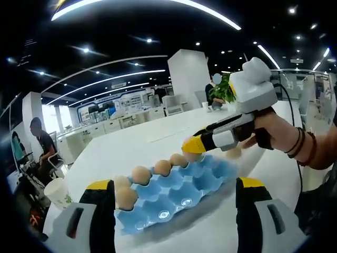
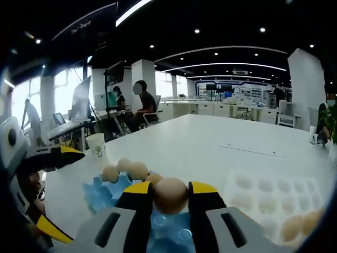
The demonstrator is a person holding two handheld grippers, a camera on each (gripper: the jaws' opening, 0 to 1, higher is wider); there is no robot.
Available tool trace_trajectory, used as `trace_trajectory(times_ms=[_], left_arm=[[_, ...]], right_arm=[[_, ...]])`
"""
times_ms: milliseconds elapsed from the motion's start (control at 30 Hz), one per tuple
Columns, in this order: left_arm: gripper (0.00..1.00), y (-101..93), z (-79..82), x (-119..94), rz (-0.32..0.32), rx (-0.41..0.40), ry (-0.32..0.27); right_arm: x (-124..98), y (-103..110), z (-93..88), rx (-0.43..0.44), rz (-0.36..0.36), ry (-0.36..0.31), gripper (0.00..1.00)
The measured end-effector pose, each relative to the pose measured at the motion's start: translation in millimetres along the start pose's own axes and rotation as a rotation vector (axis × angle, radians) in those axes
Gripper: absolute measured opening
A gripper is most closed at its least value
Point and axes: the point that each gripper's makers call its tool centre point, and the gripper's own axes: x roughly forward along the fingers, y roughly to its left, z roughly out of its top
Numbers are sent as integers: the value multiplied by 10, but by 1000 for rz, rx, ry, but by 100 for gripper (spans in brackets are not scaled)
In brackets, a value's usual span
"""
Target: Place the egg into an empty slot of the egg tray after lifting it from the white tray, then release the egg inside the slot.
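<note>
Nearest the lens in the right gripper view, the right tongs (image 2: 169, 196) are closed onto an egg (image 2: 170, 195), their yellow-tipped jaws pressing it from both sides. Directly beneath lies the blue egg tray (image 2: 100, 196), with three or so eggs seated along its far row (image 2: 138, 170). To the right on the white surface (image 2: 210, 147) sits the white tray (image 2: 266, 197), most of its hollows bare, with eggs in its near right corner (image 2: 291, 227). A paper cup (image 2: 97, 148) stands beyond the blue tray's left end, and people sit at desks further back.

In the left gripper view, the left tongs (image 1: 176, 203) stand wide apart with nothing between the jaws, framing the egg tray (image 1: 176, 192) from its near side. A line of eggs (image 1: 141, 175) runs along the tray's left and far edge, one (image 1: 126, 197) resting just beside the left jaw. The right tongs (image 1: 192, 143) come in from the right, held by a hand (image 1: 274, 132) with a banded wrist, their tips low over the far end of the tray, next to the last eggs in the row; the carried egg is hard to separate from those. Another egg (image 1: 233, 153) shows just past the tray under that gripper. The paper cup (image 1: 59, 192) stands at the surface's left edge.
</note>
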Motion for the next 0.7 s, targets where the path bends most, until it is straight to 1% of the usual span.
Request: trace_trajectory(times_ms=[100,267,433,700], left_arm=[[98,9,-6,-6,3,3,2],[98,31,-25,-30,10,5,8],[98,74,-52,-76,22,2,9],[98,120,-80,-90,31,-5,14]], right_arm=[[34,77,10,-15,18,-6,27],[104,253,41,-31,69,-28,27],[200,403,20,-44,99,-20,27],[330,588,60,-74,146,-27,27]])
